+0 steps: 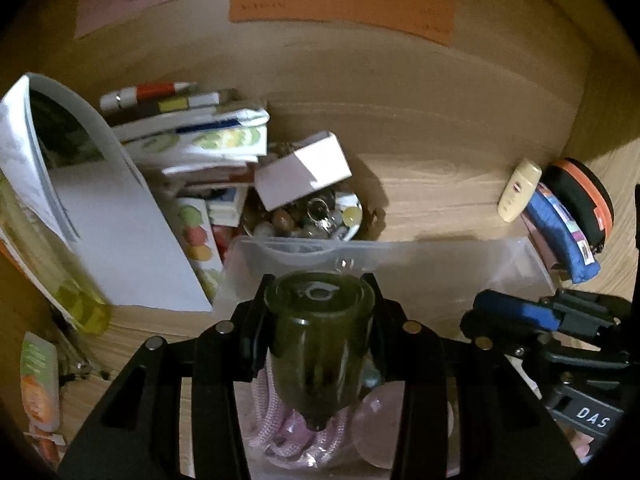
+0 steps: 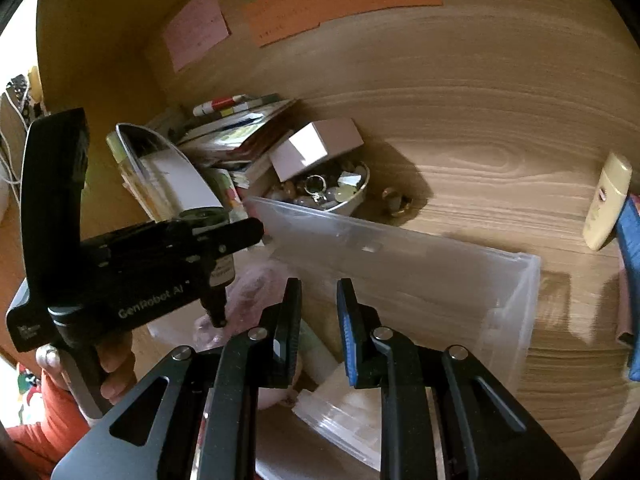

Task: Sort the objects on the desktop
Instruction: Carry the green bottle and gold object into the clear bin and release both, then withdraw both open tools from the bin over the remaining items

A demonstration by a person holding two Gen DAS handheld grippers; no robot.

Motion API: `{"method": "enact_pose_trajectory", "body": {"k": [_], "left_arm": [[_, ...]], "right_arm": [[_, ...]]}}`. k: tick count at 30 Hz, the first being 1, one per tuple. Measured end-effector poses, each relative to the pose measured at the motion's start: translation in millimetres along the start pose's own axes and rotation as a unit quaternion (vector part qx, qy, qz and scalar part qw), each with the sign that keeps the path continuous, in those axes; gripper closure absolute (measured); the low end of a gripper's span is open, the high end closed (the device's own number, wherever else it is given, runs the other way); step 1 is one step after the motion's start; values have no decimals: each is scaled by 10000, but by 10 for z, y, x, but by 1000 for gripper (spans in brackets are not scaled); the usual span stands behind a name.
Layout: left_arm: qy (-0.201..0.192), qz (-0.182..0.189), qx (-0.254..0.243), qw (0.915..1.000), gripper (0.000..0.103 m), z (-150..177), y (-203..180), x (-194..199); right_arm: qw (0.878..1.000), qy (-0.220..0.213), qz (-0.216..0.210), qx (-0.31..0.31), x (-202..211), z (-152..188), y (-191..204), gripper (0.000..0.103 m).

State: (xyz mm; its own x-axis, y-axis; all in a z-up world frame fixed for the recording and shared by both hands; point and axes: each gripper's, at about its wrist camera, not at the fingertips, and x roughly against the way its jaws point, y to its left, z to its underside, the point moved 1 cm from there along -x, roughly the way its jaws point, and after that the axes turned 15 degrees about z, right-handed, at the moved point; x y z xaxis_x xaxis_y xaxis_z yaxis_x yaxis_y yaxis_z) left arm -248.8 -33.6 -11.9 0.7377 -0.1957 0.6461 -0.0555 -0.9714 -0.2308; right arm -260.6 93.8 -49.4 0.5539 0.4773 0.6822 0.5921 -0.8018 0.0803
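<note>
My left gripper (image 1: pixel 320 280) is shut on a dark green glass bottle (image 1: pixel 320 344), held upside down with its neck pointing into the clear plastic bin (image 1: pixel 460 256). A pink rope (image 1: pixel 272 420) and a pink ball (image 1: pixel 380 428) lie in the bin beneath it. In the right wrist view the left gripper (image 2: pixel 224 232) holds the bottle (image 2: pixel 220 268) over the bin's left end. My right gripper (image 2: pixel 319 288) is open and empty, its jaws a small gap apart, over the bin (image 2: pixel 516 312).
A bowl of beads and trinkets (image 2: pixel 344 192) with a white box (image 2: pixel 316 148) on it stands behind the bin. Stacked books (image 1: pixel 192 140) and an open booklet (image 1: pixel 100 208) lie left. A cream bottle (image 1: pixel 516 192), blue pouch (image 1: pixel 560 232) and orange-black case (image 1: pixel 588 200) lie right.
</note>
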Motion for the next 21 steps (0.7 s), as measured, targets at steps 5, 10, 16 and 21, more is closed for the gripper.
{"method": "enact_pose_trajectory", "body": {"k": [5, 10, 16, 21], "left_arm": [[0, 89, -69, 9999, 47, 50, -42, -14], [-77, 133, -207, 9997, 37, 63, -77, 58], [-177, 81, -302, 9994, 37, 25, -133, 204], [-142, -66, -348, 9993, 36, 46, -108, 367]], "right_arm": [[9994, -104, 235, 219, 26, 4, 95, 87], [9977, -311, 434, 411, 96, 2, 156, 71], [9952, -536, 594, 564, 204, -36, 172, 51], [9921, -710, 759, 708, 422, -71, 263, 35]]}}
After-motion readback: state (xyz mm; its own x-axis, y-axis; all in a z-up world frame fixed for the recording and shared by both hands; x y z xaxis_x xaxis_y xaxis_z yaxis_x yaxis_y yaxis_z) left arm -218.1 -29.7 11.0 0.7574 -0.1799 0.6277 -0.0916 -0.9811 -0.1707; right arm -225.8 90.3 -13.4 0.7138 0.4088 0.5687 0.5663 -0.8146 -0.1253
